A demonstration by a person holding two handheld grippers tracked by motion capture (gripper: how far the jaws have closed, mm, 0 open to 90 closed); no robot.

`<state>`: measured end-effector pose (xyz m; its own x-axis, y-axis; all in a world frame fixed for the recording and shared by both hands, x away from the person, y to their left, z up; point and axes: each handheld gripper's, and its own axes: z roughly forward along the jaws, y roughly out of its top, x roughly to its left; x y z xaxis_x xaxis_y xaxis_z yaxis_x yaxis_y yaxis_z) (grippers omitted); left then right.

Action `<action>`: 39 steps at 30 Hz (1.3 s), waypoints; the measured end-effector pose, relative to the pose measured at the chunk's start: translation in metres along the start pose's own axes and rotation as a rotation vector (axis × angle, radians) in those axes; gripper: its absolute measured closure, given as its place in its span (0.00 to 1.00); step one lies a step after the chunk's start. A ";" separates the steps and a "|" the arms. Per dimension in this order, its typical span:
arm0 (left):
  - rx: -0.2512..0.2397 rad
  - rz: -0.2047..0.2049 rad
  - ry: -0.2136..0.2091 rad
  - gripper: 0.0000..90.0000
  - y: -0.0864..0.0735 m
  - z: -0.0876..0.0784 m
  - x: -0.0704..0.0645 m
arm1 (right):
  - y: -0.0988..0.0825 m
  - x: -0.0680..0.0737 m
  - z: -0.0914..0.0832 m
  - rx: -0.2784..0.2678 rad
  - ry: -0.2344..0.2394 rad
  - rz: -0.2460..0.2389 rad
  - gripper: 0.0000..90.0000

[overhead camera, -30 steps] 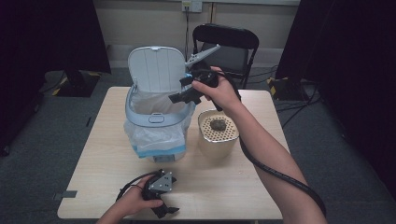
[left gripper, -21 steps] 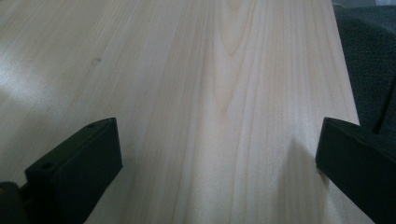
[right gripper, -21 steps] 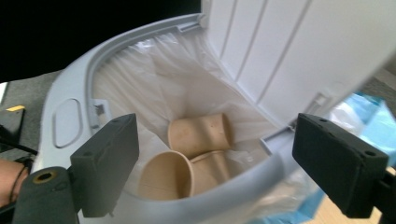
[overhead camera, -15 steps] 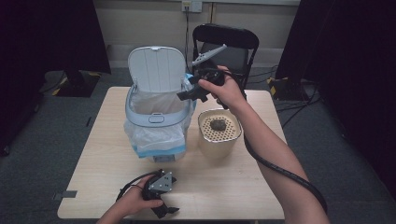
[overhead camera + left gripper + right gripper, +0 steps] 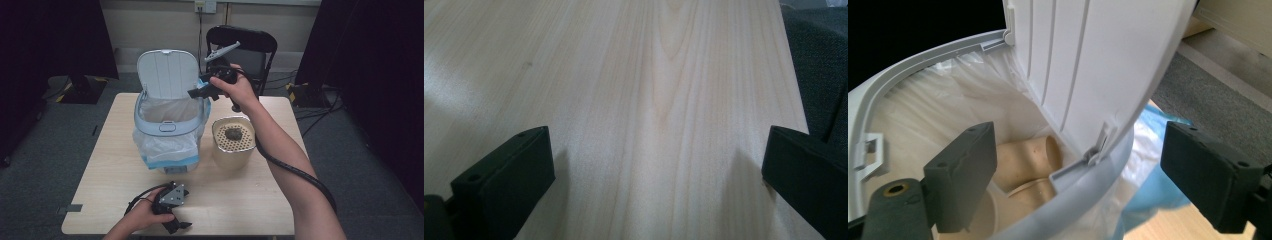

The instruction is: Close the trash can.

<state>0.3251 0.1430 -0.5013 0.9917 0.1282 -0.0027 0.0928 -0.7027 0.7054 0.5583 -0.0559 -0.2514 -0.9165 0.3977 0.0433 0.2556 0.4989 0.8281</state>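
One small lidded bin (image 5: 167, 131) stands toward the far left of the worktop (image 5: 100, 175), its lid (image 5: 168, 80) raised upright at the back and a thin white liner bag (image 5: 167, 145) draped over its rim. The right gripper (image 5: 194, 93) hovers at the bin's far right rim beside the lid, jaws apart with nothing pinched. The plastic lid looks light and stiff but smooth, so it is best taken by its free top edge; the liner is soft and would tear easily. One perforated cream canister (image 5: 233, 141) with a dark lump on top stands just right of the bin. The left gripper (image 5: 181, 226) rests near the near edge, jaws wide and empty.
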 end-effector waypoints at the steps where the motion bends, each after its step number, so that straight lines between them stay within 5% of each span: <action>1: 0.000 0.001 0.000 0.00 0.000 0.000 0.000 | 0.001 -0.001 0.002 -0.004 0.000 -0.001 0.16; 15: -0.002 0.001 -0.003 0.00 0.000 0.000 0.000 | 0.013 0.003 0.018 -0.045 0.065 -0.002 0.21; 18: -0.006 -0.028 -0.001 0.00 0.001 0.000 -0.002 | 0.012 0.004 0.019 -0.035 0.065 -0.009 0.21; 24: -0.011 -0.029 -0.001 0.00 0.000 0.000 -0.002 | 0.006 -0.001 0.013 -0.035 0.042 0.007 0.19; 39: -0.006 -0.028 -0.005 0.00 0.001 0.000 -0.002 | 0.011 0.007 0.005 -0.054 0.083 0.000 0.22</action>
<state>0.3237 0.1422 -0.5010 0.9891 0.1447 -0.0260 0.1203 -0.6947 0.7091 0.5559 -0.0434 -0.2444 -0.9396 0.3309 0.0876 0.2404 0.4559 0.8569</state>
